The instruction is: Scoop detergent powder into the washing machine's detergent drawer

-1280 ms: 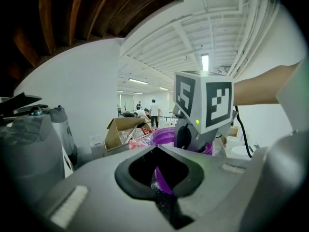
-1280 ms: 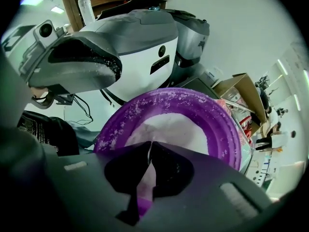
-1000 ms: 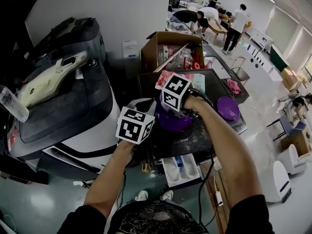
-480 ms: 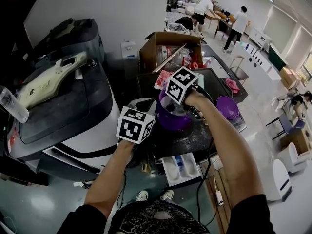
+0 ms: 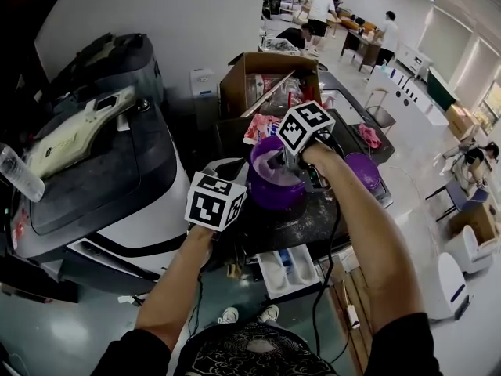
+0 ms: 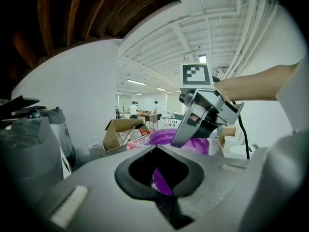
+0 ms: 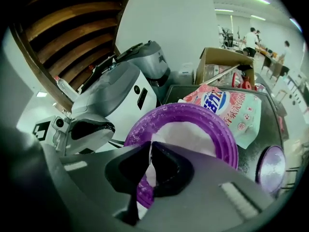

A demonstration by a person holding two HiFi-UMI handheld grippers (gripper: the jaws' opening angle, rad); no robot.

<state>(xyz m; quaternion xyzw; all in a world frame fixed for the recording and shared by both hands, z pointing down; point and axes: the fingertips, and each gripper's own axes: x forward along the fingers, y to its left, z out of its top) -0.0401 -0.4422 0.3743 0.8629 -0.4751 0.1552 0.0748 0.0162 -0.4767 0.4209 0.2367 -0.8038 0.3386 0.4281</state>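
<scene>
A purple tub (image 5: 270,188) of white powder (image 7: 190,132) stands on the dark washer top. My left gripper (image 5: 249,180) is at its left side, shut on the tub's rim, and purple plastic fills the gap in the left gripper view (image 6: 161,179). My right gripper (image 5: 282,163) hovers over the tub, jaws pointing down into it, shut on a thin white scoop handle (image 7: 146,170). The scoop's bowl is hidden. The white detergent drawer (image 5: 288,269) stands pulled out below the front edge.
A pink-and-white detergent bag (image 7: 227,105) lies behind the tub, the purple lid (image 5: 362,168) to its right. An open cardboard box (image 5: 270,77) sits further back. A grey-and-white machine (image 5: 102,178) fills the left. People stand far back in the room.
My right gripper has risen and moved back and right above the tub. The left gripper and the tub have stayed in place.
</scene>
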